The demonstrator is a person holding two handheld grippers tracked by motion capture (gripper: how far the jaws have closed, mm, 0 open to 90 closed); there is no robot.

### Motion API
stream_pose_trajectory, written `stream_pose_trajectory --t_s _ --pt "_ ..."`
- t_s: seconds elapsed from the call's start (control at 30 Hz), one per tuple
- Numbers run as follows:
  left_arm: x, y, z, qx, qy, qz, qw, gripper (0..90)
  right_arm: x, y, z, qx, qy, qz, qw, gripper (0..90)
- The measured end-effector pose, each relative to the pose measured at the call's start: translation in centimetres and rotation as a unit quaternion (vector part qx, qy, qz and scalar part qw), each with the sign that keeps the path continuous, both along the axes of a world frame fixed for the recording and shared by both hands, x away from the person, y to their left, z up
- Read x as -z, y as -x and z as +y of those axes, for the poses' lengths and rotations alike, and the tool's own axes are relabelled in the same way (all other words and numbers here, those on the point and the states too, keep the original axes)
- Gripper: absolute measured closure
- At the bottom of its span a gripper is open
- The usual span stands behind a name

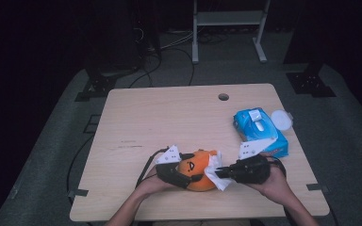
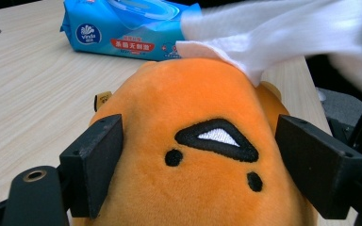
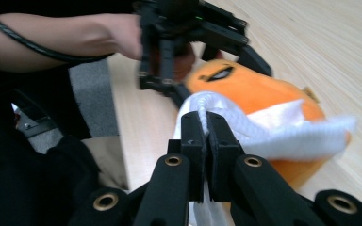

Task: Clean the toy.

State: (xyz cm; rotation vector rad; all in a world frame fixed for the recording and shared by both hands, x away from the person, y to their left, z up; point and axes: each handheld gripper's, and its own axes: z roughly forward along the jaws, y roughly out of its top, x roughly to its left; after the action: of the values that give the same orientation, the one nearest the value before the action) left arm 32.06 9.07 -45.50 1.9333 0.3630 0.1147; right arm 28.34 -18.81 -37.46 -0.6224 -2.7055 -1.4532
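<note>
- High view: the wooden table (image 1: 169, 122) carries everything, with a blue wet-wipe pack (image 1: 260, 132) near its right edge.
- An orange plush toy (image 1: 199, 169) with a stitched black face lies near the table's front edge, between the two hands.
- The left gripper (image 1: 187, 175) has its fingers (image 2: 94, 165) clamped on the toy's sides.
- The right gripper (image 1: 219, 173) has its fingers (image 3: 193, 141) pinched shut on a white wet wipe (image 3: 283, 132).
- That wipe drapes over the toy's right side, touching it.
</note>
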Motion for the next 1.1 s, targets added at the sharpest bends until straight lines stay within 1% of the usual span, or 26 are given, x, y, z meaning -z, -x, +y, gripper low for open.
stream_pose_trajectory --t_s 0.03,0.07,0.1,0.17,0.2,0.23,0.3,0.37,0.4,0.47,0.5,0.57,0.67,0.7,0.8,0.83,0.87,0.9,0.97,1.0,1.03,1.07,1.1 --pt "0.0 0.0 0.0 0.0 0.0 0.0 1.0 17.4 0.2 -0.5 0.1 0.002 0.0 0.002 1.0 86.2" --pt "0.0 0.1 -0.1 0.0 -0.002 -0.004 1.0 17.4 0.4 -1.0 0.2 0.007 0.008 0.001 0.9999 85.9" --pt "0.0 0.1 -0.1 0.0 -0.002 -0.005 1.0 17.3 0.7 -1.4 0.3 0.013 0.019 -0.005 0.9997 85.9" --pt "0.0 0.1 -0.2 0.0 -0.004 -0.007 1.0 16.9 1.3 -2.3 0.5 0.018 0.027 -0.007 0.9995 85.5" --pt "0.0 0.1 -0.2 -0.001 -0.004 -0.007 1.0 16.9 1.6 -2.6 0.5 0.026 0.035 -0.012 0.999 85.1" --pt "0.0 0.1 -0.2 -0.001 -0.004 -0.005 1.0 16.9 1.8 -2.9 0.5 0.033 0.037 -0.015 0.9987 84.2" --pt "0.0 0.1 -0.1 -0.003 -0.004 -0.004 1.0 16.9 2.2 -3.3 0.3 0.043 0.025 -0.014 0.9987 79.6" --pt "0.0 0.1 -0.2 -0.003 -0.005 -0.006 1.0 16.9 2.5 -3.6 0.1 0.051 0.021 -0.021 0.9982 76.1" --pt "0.0 0.1 -0.3 -0.002 -0.007 -0.007 0.9999 16.9 2.6 -3.7 0.0 0.052 0.018 -0.017 0.9983 74.2" --pt "-0.1 0.1 -0.3 -0.001 -0.014 -0.009 0.9999 16.9 2.6 -3.9 0.1 0.055 0.019 -0.023 0.998 70.4" --pt "-0.2 0.2 -0.4 -0.001 -0.016 -0.009 0.9998 16.9 2.7 -4.0 0.2 0.053 0.018 -0.023 0.9982 68.4" --pt "-0.2 0.3 -0.5 0.005 -0.02 -0.014 0.9997 17.0 2.8 -4.3 0.4 0.046 0.013 -0.015 0.9987 62.6" --pt "-0.2 0.4 -0.5 0.017 -0.032 -0.022 0.9991 17.4 3.2 -5.0 0.7 0.03 0.007 0.001 0.9995 58.8" --pt "-0.3 0.4 -0.6 0.019 -0.034 -0.024 0.999 17.5 3.3 -5.1 0.8 0.026 0.007 0.007 0.9996 58.9" --pt "-0.2 0.3 -0.5 0.021 -0.032 -0.021 0.9991 17.3 3.7 -5.2 1.1 0.026 0.004 0.013 0.9996 61.3" --pt "-0.2 0.3 -0.5 0.022 -0.033 -0.021 0.999 17.2 3.9 -5.2 1.2 0.028 0.0 0.018 0.9994 63.8" --pt "-0.4 0.3 -0.4 0.024 -0.04 -0.023 0.9987 16.2 4.1 -5.1 1.3 0.032 -0.003 0.027 0.9991 67.7" --pt "-0.7 0.2 -0.4 0.024 -0.051 -0.026 0.9981 14.2 4.5 -5.0 1.4 0.034 -0.004 0.032 0.9989 71.7" --pt "-1.7 0.1 0.0 0.021 -0.062 -0.024 0.9976 10.6 4.9 -4.8 1.6 0.038 -0.009 0.03 0.9988 75.7" --pt "-2.1 0.2 0.3 0.018 -0.059 -0.026 0.9978 10.6 4.8 -4.7 1.7 0.041 -0.008 0.031 0.9987 76.6" --pt "-2.4 0.2 0.6 0.015 -0.052 -0.025 0.9982 10.7 4.7 -4.6 1.6 0.044 -0.005 0.029 0.9986 77.4" --pt "-2.6 0.2 0.9 0.016 -0.055 -0.02 0.9982 10.7 4.6 -4.6 1.5 0.048 -0.005 0.027 0.9984 78.0" --pt "-2.7 0.2 1.1 0.019 -0.062 -0.018 0.9977 10.9 4.7 -4.6 1.4 0.05 -0.006 0.03 0.9983 78.7"
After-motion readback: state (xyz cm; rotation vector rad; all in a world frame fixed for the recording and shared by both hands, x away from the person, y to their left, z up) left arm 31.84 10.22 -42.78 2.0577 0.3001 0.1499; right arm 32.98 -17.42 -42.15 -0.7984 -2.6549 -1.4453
